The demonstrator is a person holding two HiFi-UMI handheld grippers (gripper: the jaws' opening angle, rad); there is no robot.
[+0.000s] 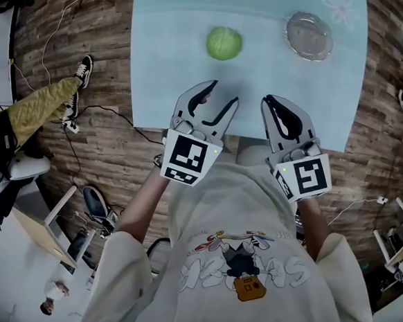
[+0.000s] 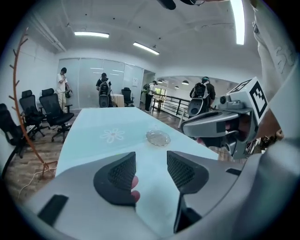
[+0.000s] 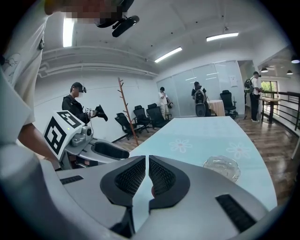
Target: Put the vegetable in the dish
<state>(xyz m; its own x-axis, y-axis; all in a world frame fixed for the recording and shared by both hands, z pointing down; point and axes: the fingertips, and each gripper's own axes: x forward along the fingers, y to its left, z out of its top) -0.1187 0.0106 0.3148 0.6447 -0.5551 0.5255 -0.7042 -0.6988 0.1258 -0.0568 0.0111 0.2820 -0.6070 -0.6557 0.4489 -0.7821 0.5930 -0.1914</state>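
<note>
one overhead, two low, dish (image 1: 309,36) shared

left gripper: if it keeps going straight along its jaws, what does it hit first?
Probably the bare table, short of the glass dish. The left gripper tilts down, and its own view shows tabletop between the open jaws, with the dish beyond. The green vegetable looks left of that line. Depth is unclear.
</note>
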